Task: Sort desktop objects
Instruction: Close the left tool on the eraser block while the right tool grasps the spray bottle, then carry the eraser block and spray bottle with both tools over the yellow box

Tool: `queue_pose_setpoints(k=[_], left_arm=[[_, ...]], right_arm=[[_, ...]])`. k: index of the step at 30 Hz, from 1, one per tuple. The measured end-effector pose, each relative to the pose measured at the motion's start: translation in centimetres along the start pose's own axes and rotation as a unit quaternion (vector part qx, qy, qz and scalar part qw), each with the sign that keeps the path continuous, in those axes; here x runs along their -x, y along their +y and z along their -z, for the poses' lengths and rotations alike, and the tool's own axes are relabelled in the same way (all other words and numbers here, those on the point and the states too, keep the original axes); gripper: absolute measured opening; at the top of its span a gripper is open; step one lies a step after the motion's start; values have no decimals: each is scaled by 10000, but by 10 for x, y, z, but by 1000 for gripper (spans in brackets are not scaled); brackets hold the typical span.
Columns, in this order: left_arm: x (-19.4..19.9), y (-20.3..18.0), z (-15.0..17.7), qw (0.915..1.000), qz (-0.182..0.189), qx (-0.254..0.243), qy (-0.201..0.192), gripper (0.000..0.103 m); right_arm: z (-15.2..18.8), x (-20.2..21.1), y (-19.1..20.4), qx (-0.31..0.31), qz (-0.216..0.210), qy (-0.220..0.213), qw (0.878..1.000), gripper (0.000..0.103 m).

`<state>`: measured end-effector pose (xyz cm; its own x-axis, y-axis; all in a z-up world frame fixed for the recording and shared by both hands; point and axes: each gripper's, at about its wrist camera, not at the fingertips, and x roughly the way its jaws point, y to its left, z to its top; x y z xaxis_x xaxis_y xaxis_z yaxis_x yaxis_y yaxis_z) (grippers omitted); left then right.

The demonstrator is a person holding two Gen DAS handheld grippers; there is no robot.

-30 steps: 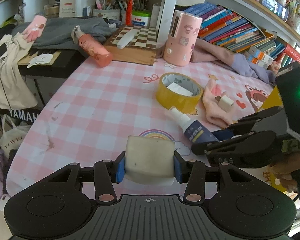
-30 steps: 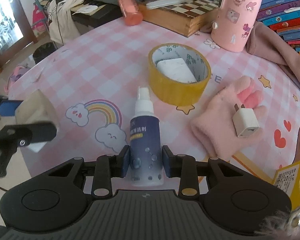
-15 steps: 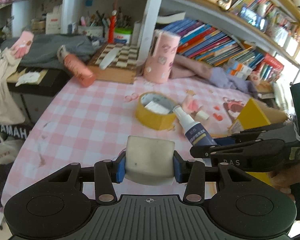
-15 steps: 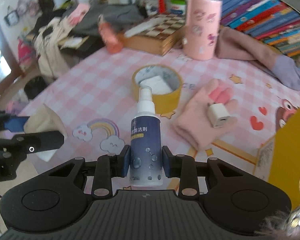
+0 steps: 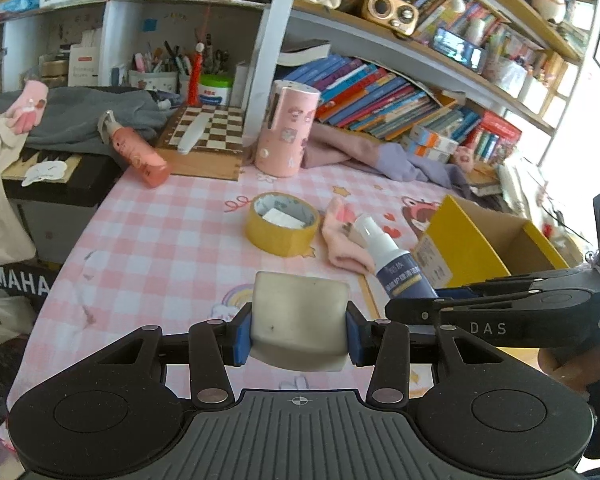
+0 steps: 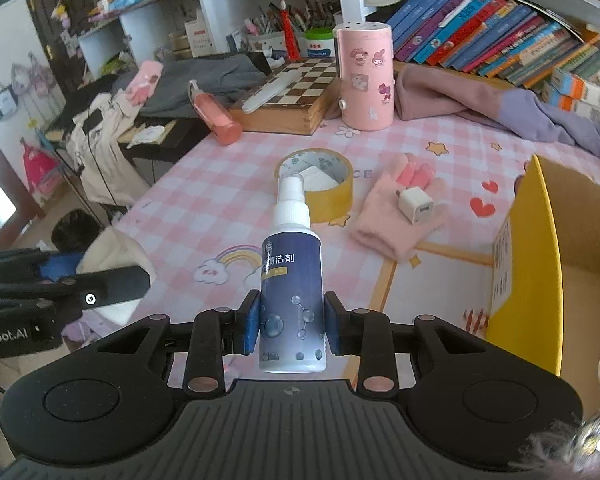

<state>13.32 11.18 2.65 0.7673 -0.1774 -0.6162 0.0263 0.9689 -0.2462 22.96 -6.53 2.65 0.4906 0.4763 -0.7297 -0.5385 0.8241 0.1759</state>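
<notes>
My left gripper is shut on a pale cream block, held above the near edge of the pink checked table. To its right, my right gripper is shut on a dark blue spray bottle with a white nozzle, also lifted off the table; the same spray bottle shows in the left wrist view. A yellow tape roll with a white block inside, a pink glove and a white charger cube on it lie on the table beyond.
An open yellow cardboard box stands at the right. A pink cylinder, a chessboard box, a lying pink bottle and lilac cloth line the back, under bookshelves. Clothes hang off the table's left side.
Both grippers have risen away from the table with their objects still gripped; the views now tilt up toward the shelves, and the yellow box has come into sight at the right.
</notes>
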Motion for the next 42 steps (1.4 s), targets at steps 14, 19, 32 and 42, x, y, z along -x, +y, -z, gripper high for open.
queue_pose_setpoints(k=[14,19,32,42], left_arm=[[48,-17,45,9984,374,-396,169,43],[57,-28,59,9960,584,-620,287,43],[59,-65,80,9838,1260,-1158,538,42],[43,-97,81,9661,1846,-1639,749,42]], right_arm=[[73,58,35,-466,218,-34,9987,30],[102,77,40,-773,419,-171,9960,30],[154,115,37,-1432,874,-234,9856,30],[178,142,22,-1958,1452,-369,9691,30]])
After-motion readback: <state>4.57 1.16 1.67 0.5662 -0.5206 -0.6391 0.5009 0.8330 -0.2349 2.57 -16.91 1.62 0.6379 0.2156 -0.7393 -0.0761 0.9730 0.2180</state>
